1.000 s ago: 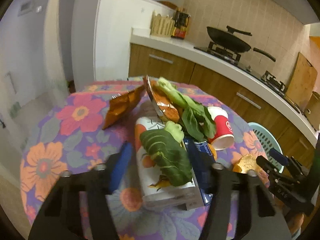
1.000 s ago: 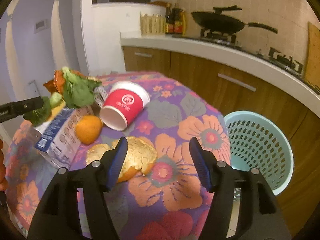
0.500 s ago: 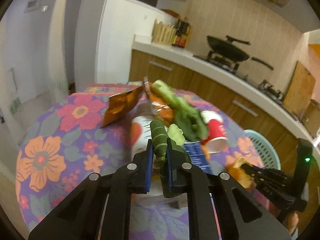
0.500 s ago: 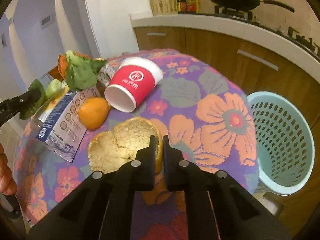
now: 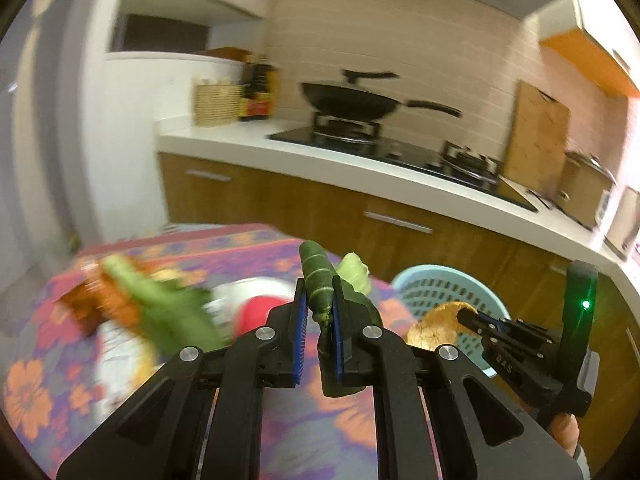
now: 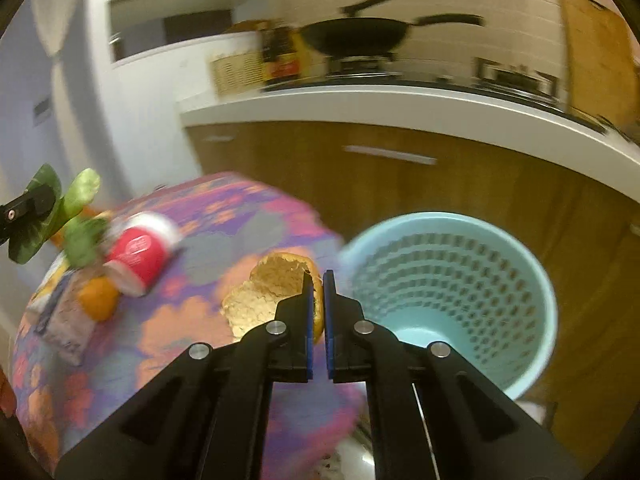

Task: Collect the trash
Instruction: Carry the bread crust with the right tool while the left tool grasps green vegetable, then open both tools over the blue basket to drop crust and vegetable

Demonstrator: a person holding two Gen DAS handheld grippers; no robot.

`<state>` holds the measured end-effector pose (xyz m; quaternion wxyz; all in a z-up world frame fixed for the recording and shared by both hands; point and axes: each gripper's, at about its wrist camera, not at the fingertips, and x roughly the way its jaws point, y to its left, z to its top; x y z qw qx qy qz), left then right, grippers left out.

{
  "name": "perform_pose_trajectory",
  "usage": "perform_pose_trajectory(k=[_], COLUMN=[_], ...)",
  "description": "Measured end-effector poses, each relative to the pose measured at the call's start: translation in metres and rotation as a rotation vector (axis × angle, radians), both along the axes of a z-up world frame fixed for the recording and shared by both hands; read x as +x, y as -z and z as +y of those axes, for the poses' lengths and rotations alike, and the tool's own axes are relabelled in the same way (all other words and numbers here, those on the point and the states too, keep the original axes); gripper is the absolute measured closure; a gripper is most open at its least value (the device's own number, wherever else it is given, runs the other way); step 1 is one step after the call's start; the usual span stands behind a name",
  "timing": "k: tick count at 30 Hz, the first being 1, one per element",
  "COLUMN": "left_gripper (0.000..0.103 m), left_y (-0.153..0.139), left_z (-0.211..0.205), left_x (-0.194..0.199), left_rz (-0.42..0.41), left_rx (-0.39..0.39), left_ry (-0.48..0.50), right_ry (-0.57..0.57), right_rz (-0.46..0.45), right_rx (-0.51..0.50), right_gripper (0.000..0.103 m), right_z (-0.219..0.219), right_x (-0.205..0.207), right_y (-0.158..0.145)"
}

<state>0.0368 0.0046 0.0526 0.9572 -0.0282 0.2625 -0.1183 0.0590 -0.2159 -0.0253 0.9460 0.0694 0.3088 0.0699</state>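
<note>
A kitchen: one round table under a floral cloth (image 6: 224, 216) stands before wooden cabinets, with one pale blue perforated basket (image 6: 452, 296) on the floor just off its right edge. The right gripper (image 6: 316, 280) is clamped on one hollow orange peel (image 6: 272, 292), held near the basket's rim. The left gripper (image 5: 320, 292) is pinched on one green vegetable leaf (image 5: 316, 276), lifted above the cloth. Left on the table: one red paper cup (image 6: 138, 250) on its side, one orange (image 6: 98, 298), one carton (image 6: 64, 320), more greens (image 5: 172, 308).
</note>
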Motion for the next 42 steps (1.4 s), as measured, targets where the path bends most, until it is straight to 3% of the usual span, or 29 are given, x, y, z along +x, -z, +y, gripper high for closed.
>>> perform_pose_trajectory(k=[6,10,18,23,27,30,33,36,38,42], left_gripper=[0.096,0.099,0.099,0.099,0.099,0.098,0.098,0.090,0.063,0.061], left_y=[0.018,0.034,0.066,0.079,0.084,0.089,0.092,0.093,0.094,0.090], left_z=[-0.076,-0.111,-0.153,-0.166,-0.176,-0.183,-0.188,-0.192,-0.192,-0.186], left_x=[0.040,0.067,0.108,0.121,0.124,0.127,0.130,0.130,0.130,0.124], left_rz=[0.050,0.087,0.176,0.200,0.223,0.238,0.243,0.241,0.241,0.228], left_rx=[0.025,0.040,0.041,0.057,0.066,0.070,0.079,0.087,0.100,0.092], left_ry=[0.121,0.176,0.238,0.253,0.273,0.288,0.297,0.313,0.311,0.310], right_ry=[0.136,0.169,0.202,0.184,0.167,0.173,0.186,0.211,0.231,0.248], right_rz=[0.035,0.082,0.221,0.278,0.288,0.274,0.255,0.239,0.231,0.208], right_rx=[0.001,-0.003,0.021,0.040,0.105,0.118,0.119,0.145,0.147,0.133], right_gripper=[0.101,0.101,0.100,0.094,0.079,0.055,0.052,0.052,0.052,0.052], right_z=[-0.064,-0.088,-0.113,-0.120,-0.126,-0.130,-0.135,-0.142,-0.148,-0.149], right_x=[0.023,0.042,0.075,0.075,0.066,0.061,0.053,0.044,0.038,0.027], right_y=[0.022,0.045,0.088,0.104,0.109,0.105,0.096,0.089,0.084,0.073])
